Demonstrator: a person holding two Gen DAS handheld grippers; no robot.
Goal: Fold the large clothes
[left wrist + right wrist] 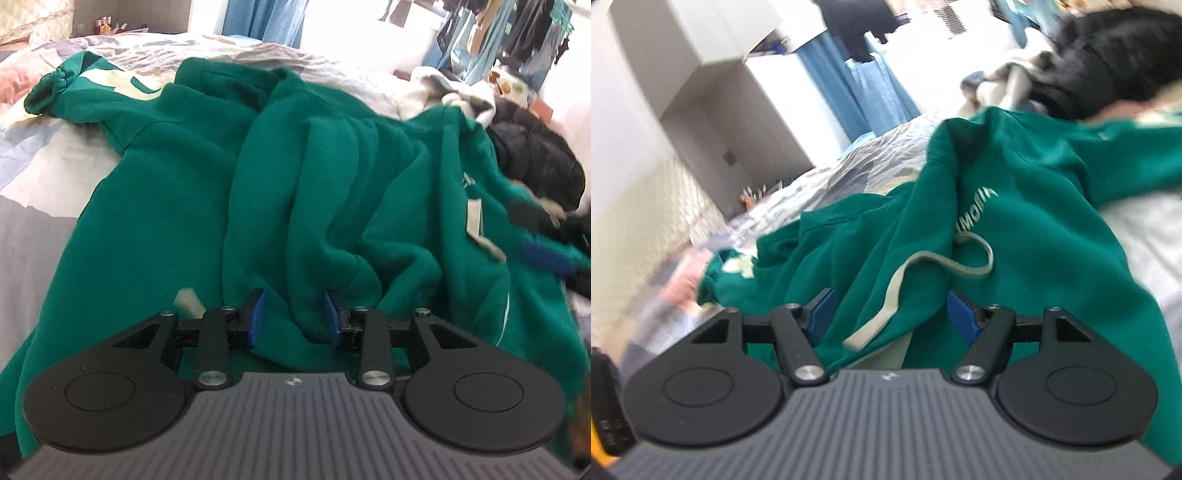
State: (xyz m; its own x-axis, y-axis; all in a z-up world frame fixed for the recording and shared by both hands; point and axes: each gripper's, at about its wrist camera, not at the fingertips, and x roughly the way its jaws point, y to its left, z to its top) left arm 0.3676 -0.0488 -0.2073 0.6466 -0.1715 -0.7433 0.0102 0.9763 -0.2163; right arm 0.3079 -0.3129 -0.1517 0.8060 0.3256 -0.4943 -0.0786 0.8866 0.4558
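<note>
One green hoodie [177, 206], two open tongs [294, 317]

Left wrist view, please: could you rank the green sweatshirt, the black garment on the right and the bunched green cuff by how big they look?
1. Green sweatshirt, filling most of the picture.
2. Black garment, partly cut off and farther back, so its true size is unsure.
3. Green cuff, smallest.

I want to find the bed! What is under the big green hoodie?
Under the green hoodie lies a pale patterned bedsheet, showing around its edges. A black garment sits beside it. Whatever lies beneath the hoodie's middle is covered.
</note>
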